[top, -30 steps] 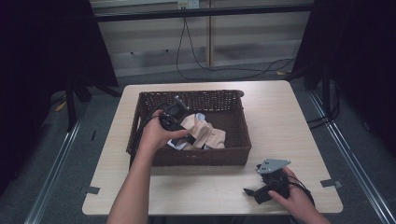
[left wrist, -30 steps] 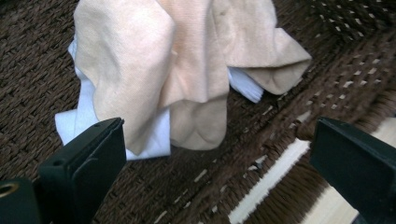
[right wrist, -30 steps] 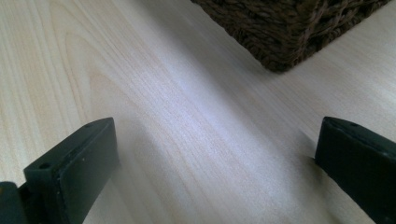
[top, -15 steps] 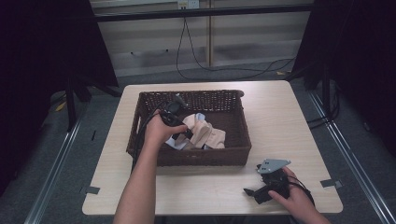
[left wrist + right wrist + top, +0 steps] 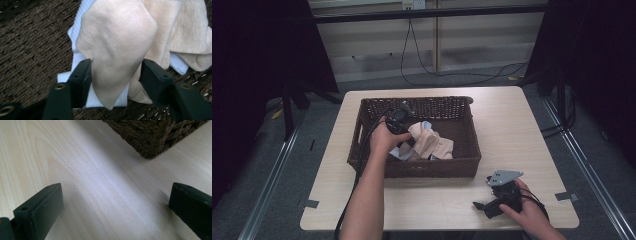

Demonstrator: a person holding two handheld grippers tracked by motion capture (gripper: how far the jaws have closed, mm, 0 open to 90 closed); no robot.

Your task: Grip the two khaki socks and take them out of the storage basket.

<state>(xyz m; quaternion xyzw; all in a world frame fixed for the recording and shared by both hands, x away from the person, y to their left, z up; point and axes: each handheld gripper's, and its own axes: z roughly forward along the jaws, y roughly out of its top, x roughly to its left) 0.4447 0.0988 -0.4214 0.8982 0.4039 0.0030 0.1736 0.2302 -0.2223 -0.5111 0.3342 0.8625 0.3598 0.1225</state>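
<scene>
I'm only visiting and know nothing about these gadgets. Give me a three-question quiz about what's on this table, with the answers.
1. True or false: the left gripper has beige cloth between its jaws.
2. Where does the right gripper sit? A) inside the basket B) on the bare table top C) on the floor
3. Fill in: the cloths lie in a dark woven ____.

Key
1. True. A fold of beige cloth hangs between the jaws, which stand apart on either side of it, over a white cloth.
2. B. It rests open on the table, beside the basket.
3. basket
</scene>
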